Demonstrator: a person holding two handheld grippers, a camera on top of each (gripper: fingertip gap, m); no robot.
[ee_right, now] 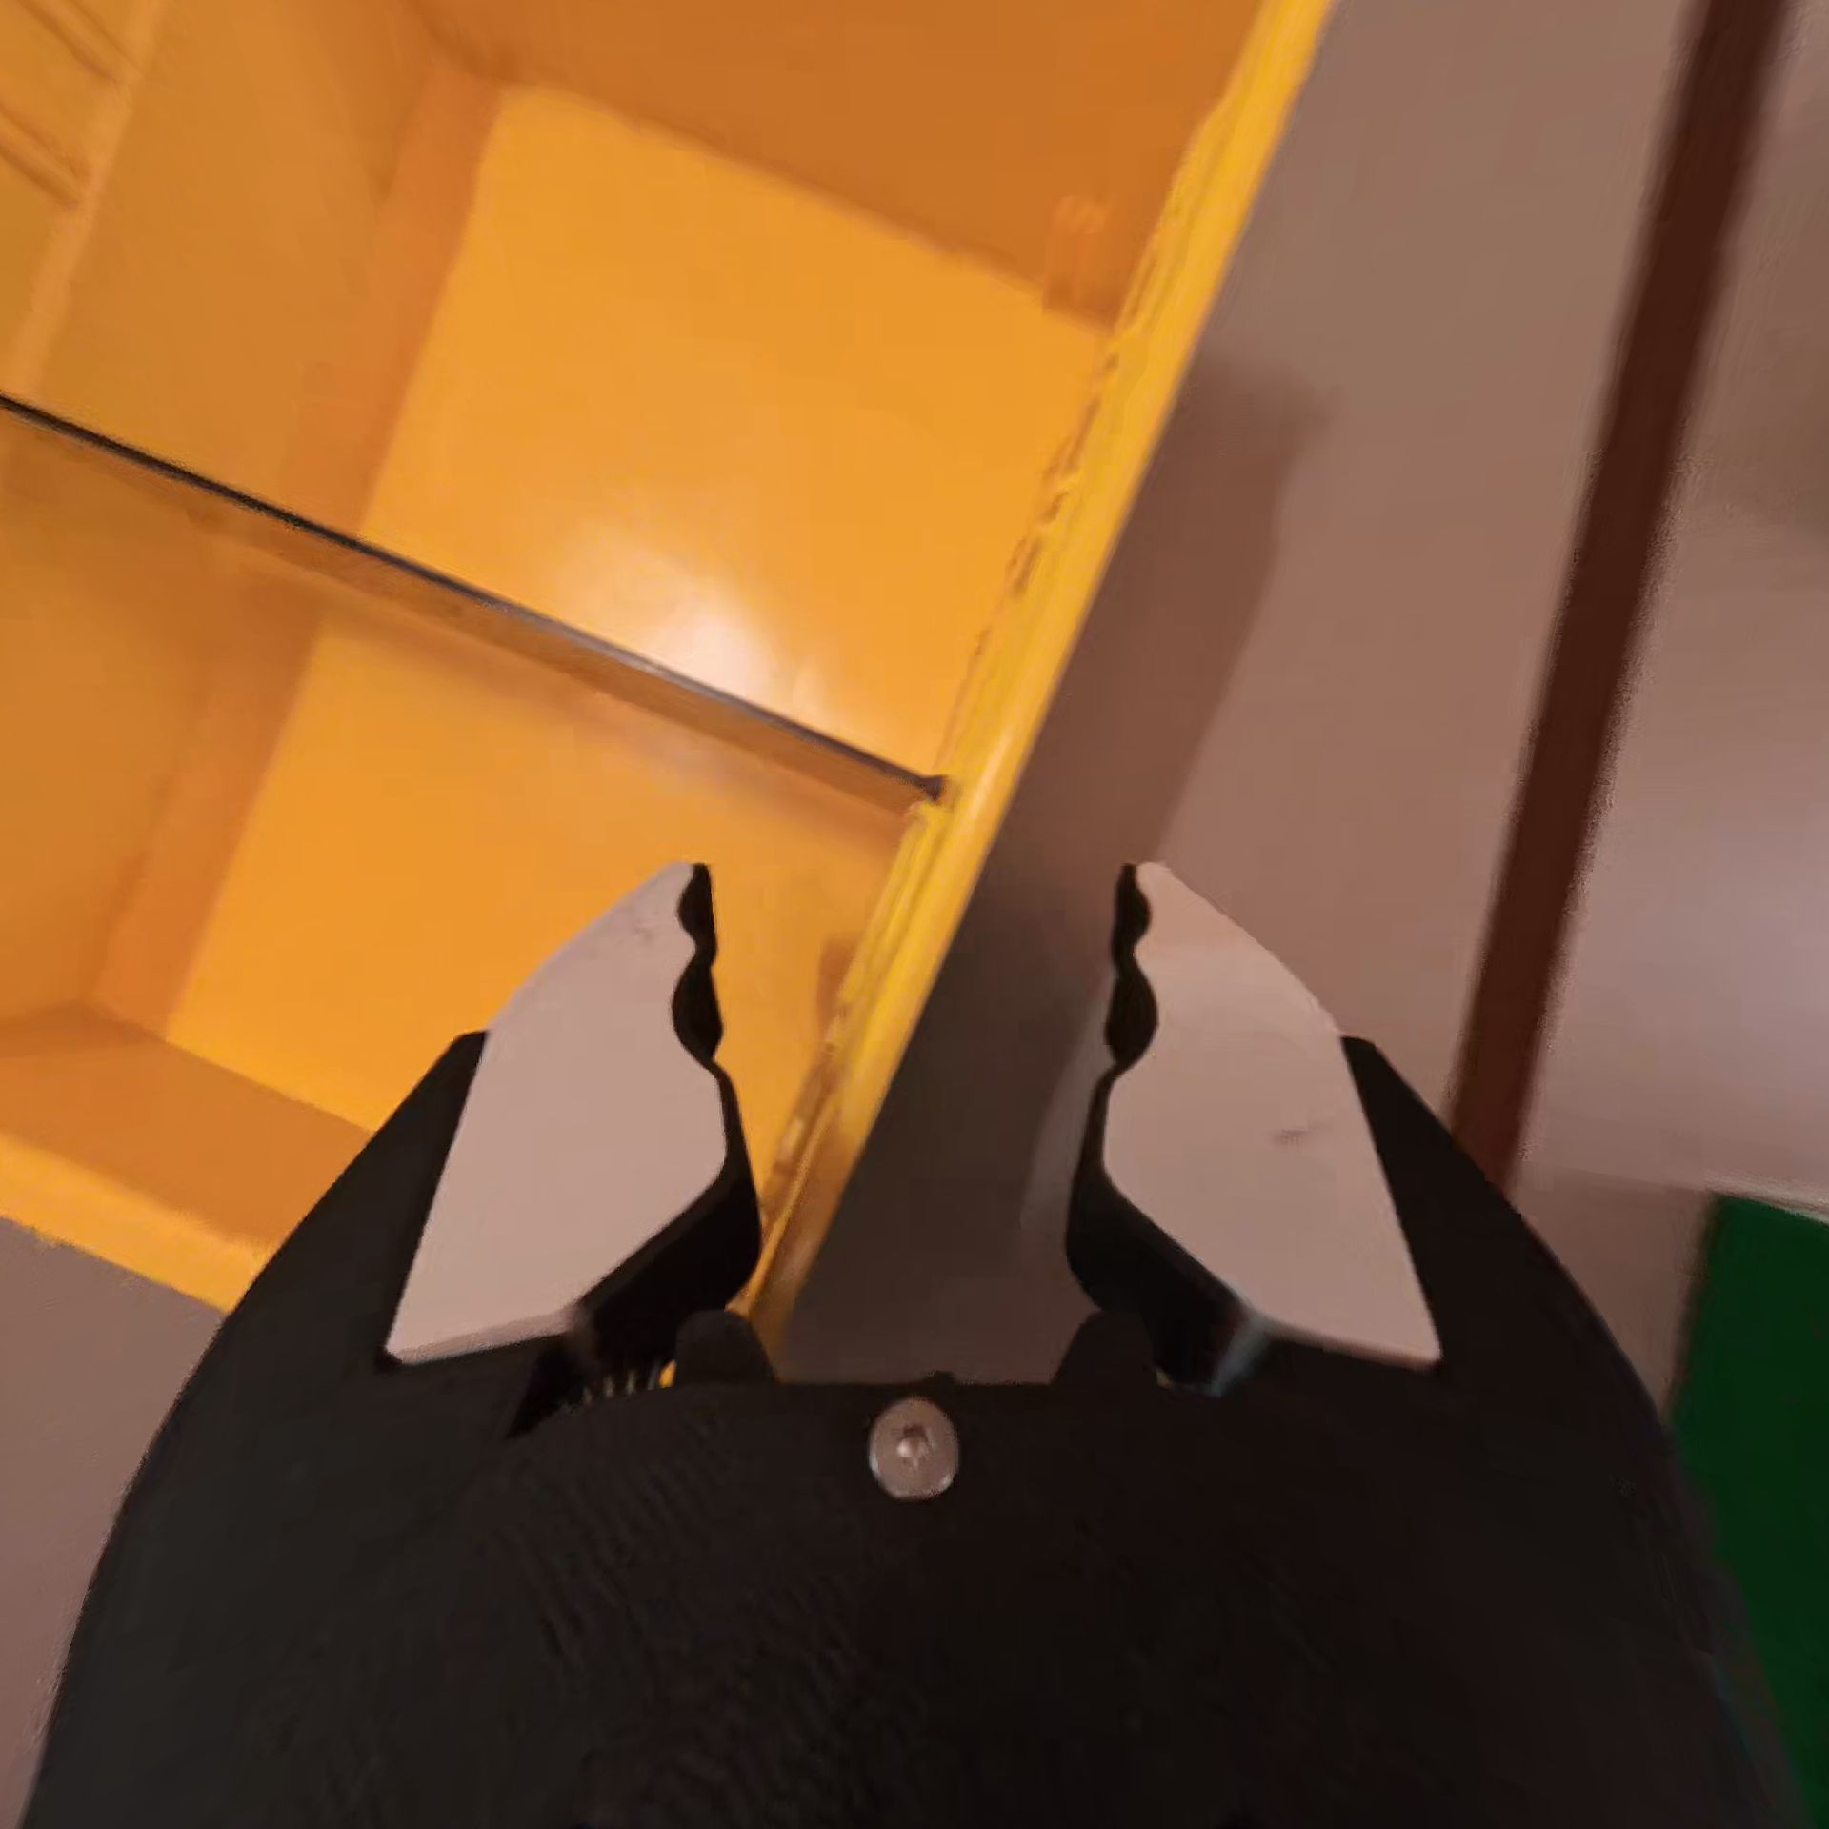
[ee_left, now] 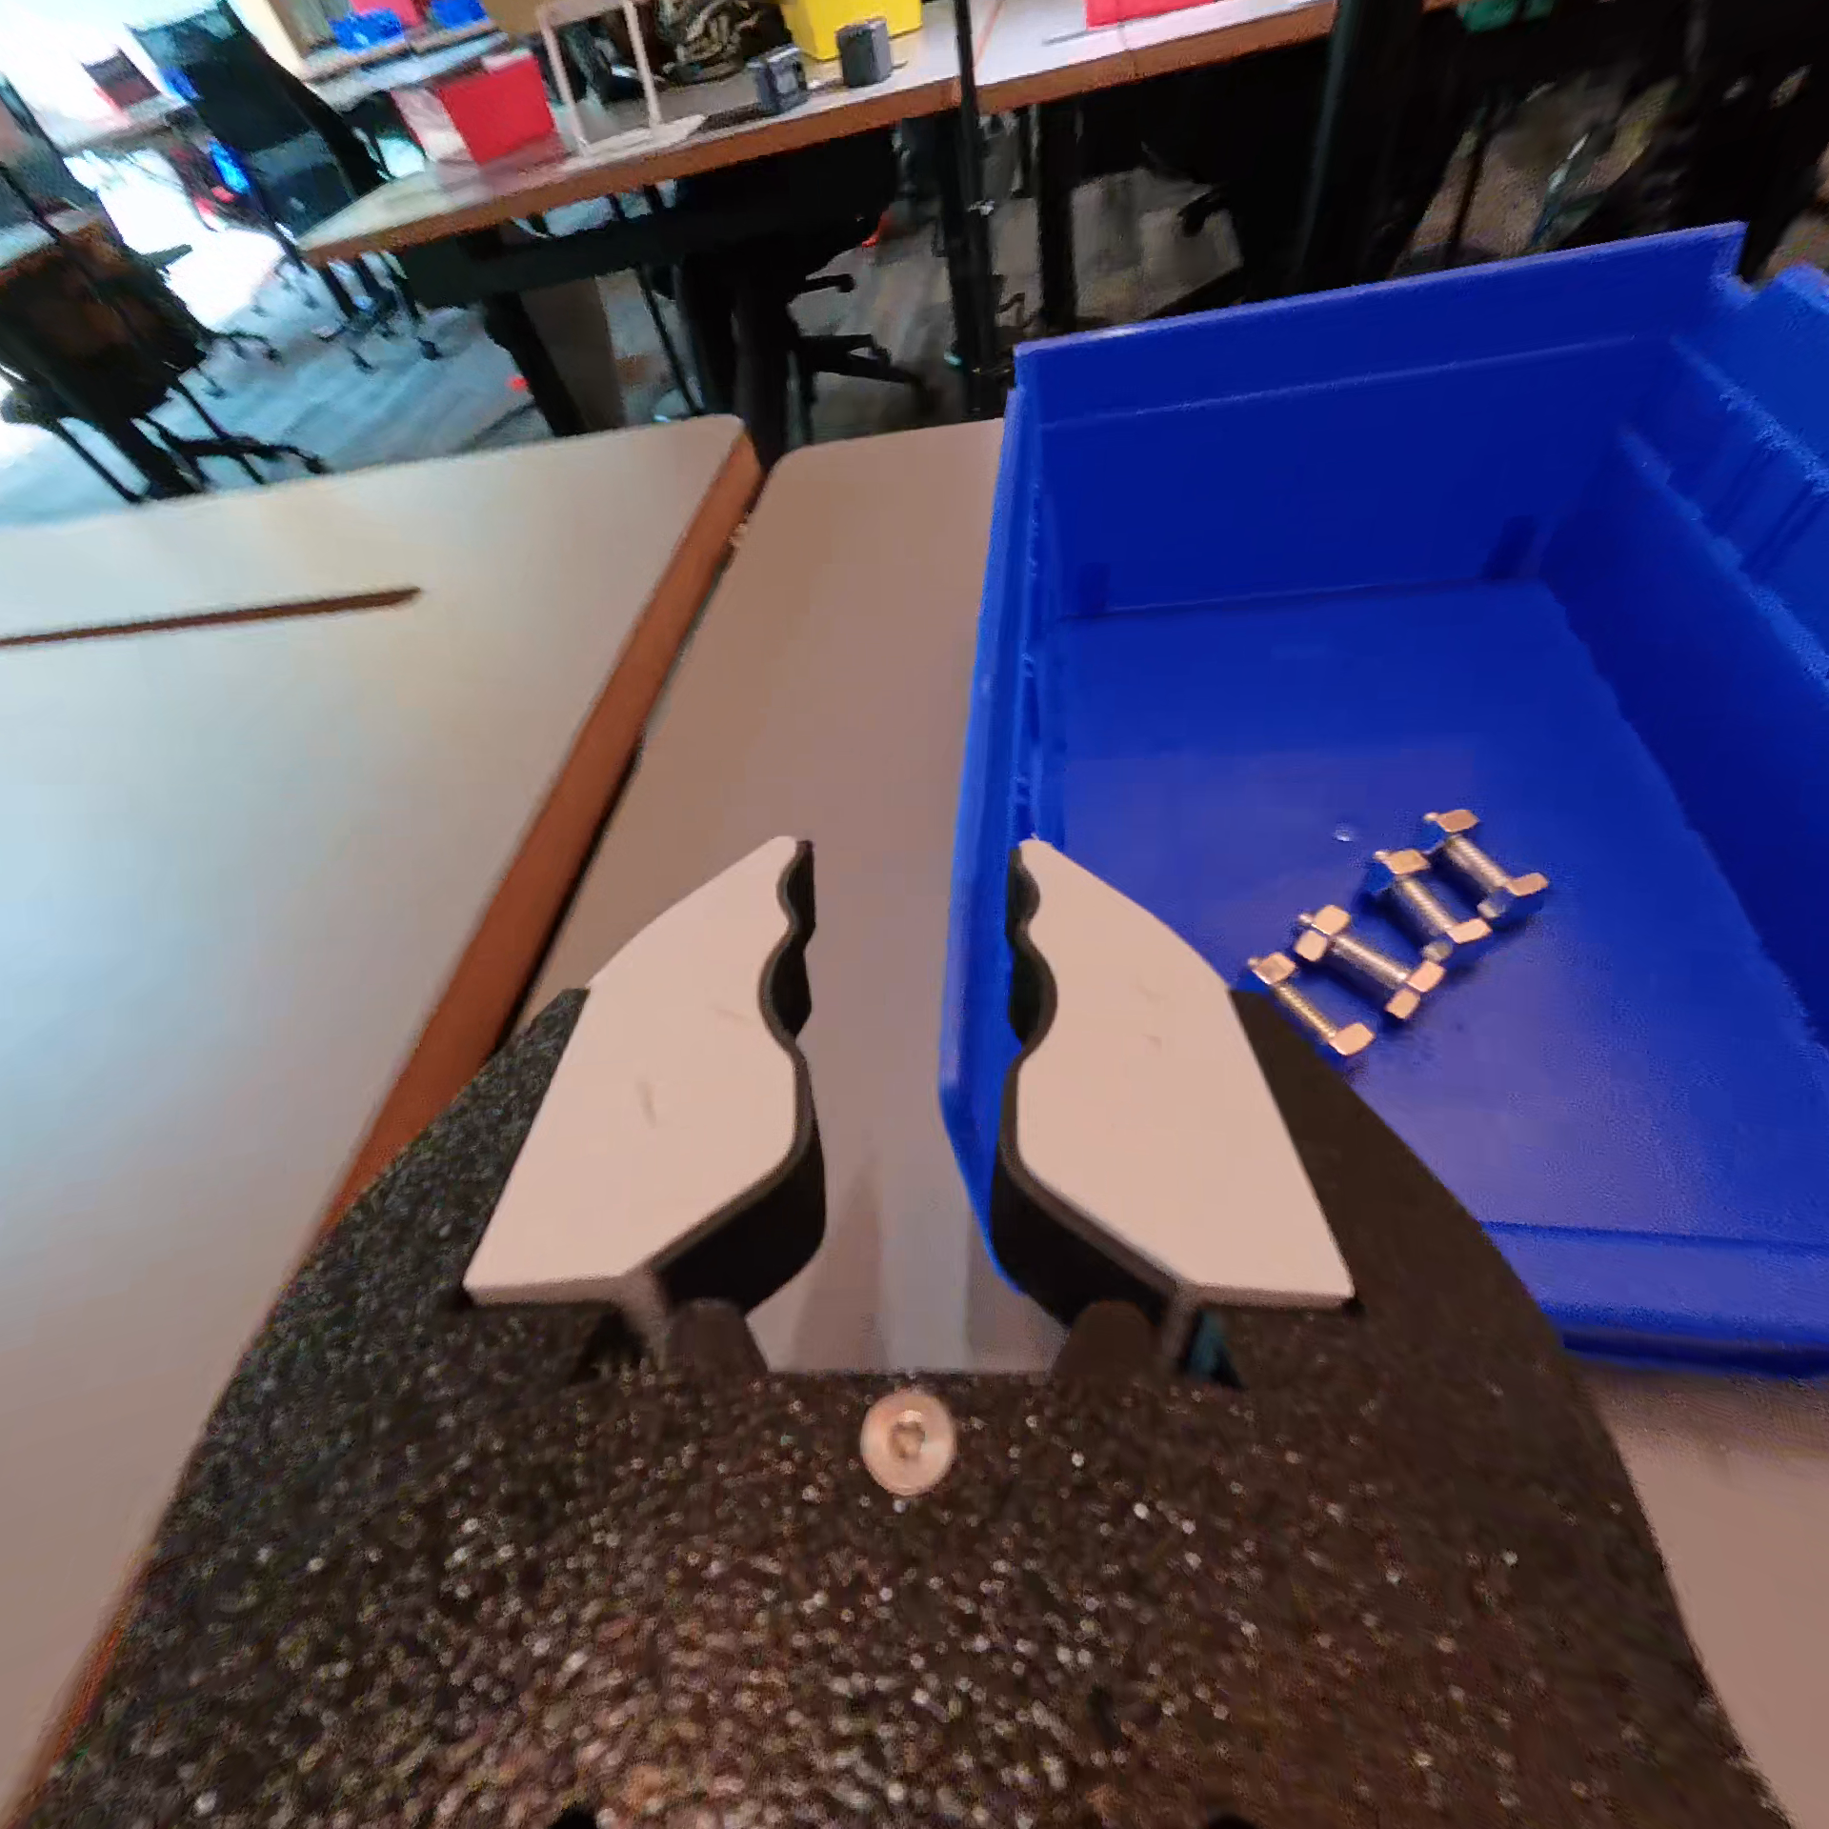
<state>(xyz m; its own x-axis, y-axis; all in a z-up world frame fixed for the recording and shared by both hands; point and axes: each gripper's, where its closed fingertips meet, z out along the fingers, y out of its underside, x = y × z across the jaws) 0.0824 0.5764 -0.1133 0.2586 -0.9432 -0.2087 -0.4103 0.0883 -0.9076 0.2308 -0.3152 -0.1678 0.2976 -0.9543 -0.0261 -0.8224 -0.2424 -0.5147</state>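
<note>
My left gripper (ee_left: pixel 911 861) is open with nothing between its pads. It hovers over the grey table (ee_left: pixel 851 643) beside the left wall of a blue bin (ee_left: pixel 1000 792). Several silver bolts with square nuts (ee_left: pixel 1395 930) lie on the bin's floor, to the right of my right fingertip (ee_left: pixel 1034 861). My right gripper (ee_right: pixel 915 881) is open wide and empty. It hovers over the right rim of a yellow bin (ee_right: pixel 990 792), which has a thin divider (ee_right: pixel 475 594) across it. The yellow bin's compartments in view hold nothing.
A wooden table edge (ee_left: pixel 554 841) runs left of my left gripper, with a second tabletop (ee_left: pixel 247 792) beyond it. Farther tables carry a red box (ee_left: pixel 495 104) and clutter. A brown strip (ee_right: pixel 1603 643) and a green thing (ee_right: pixel 1752 1435) lie right of the yellow bin. Left tips to right tips: about 90 centimetres.
</note>
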